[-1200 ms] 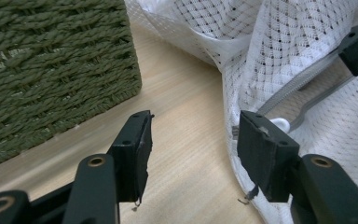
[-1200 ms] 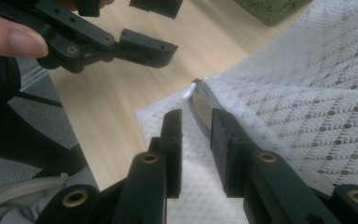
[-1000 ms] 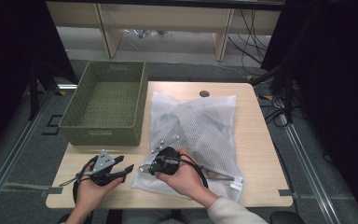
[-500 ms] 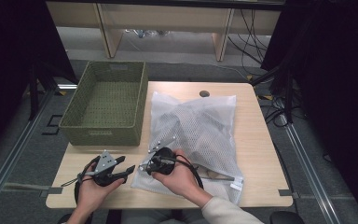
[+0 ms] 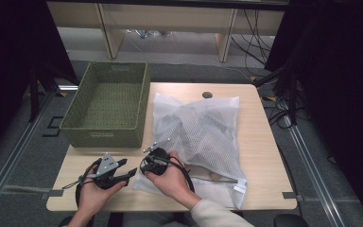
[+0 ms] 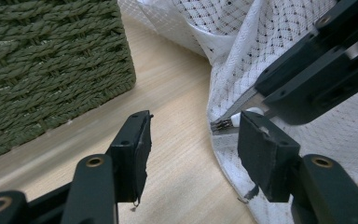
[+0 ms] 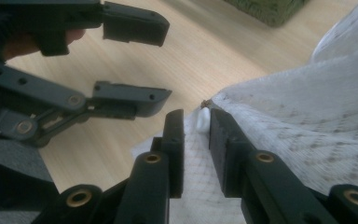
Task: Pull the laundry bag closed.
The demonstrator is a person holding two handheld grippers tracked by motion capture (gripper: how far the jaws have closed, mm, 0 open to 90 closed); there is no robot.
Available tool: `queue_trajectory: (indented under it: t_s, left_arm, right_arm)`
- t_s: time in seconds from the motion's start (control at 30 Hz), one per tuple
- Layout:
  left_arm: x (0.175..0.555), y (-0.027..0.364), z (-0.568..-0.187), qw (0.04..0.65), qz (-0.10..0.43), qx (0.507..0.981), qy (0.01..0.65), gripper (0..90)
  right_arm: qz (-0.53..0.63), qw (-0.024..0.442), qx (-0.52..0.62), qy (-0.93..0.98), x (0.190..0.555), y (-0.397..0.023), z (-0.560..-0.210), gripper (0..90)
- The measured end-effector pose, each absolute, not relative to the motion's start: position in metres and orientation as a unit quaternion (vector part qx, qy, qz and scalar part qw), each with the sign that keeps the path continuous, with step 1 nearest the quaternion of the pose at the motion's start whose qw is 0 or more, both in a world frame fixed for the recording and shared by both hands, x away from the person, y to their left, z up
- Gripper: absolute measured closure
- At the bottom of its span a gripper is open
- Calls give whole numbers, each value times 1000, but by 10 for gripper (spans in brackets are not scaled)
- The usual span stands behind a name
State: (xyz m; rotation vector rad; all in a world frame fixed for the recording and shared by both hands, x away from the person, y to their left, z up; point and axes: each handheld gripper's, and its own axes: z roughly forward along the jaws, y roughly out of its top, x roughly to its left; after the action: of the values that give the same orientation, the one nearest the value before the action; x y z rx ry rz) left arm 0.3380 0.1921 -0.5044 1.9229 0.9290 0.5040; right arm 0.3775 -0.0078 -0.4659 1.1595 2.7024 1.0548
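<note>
Right gripper [image 7: 196, 135]: seen in its own view with the jaws narrowed to a slim gap around the near-left corner of the mesh laundry bag [image 5: 203, 137]; a white zipper pull [image 7: 203, 120] sits between the pads, but firm contact cannot be confirmed, so the jaws are read as not yet clamped.

Left gripper [image 6: 191, 149]: held wide apart over bare table [image 5: 264, 142], nothing between the jaws, just beside the bag's corner.

What has changed: the right gripper's jaws have just been closing, with the bag's edge between them, and against the earlier high views it has been shifted slightly toward the corner. The left gripper is seen in the same place as before.

Meaning for the work: a grip on the zipper end is judged to be imminent, probably as the first step toward opening the bag.

Bag, appearance: white, fine netting, flat and lightly crumpled, with dark contents showing through.

Bag, place: laid on the table's middle, just right of the green woven basket [image 5: 105, 106], apparently touching it.
</note>
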Motion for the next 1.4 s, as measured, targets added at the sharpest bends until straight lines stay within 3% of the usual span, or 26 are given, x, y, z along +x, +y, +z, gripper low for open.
queue_trajectory:
  t_s: [0.53,1.0,1.4]
  left_arm:
    - [337,192,-506,453,196,779,387,447]
    - [338,193,-506,450,199,779,388,448]
    - [338,193,-506,448,197,782,387,453]
  right_arm:
    - [336,20,409,848,384,-1,-486,774]
    - [338,-1,412,846,391,4,-490,855]
    - [335,4,412,847,392,7,-491,866]
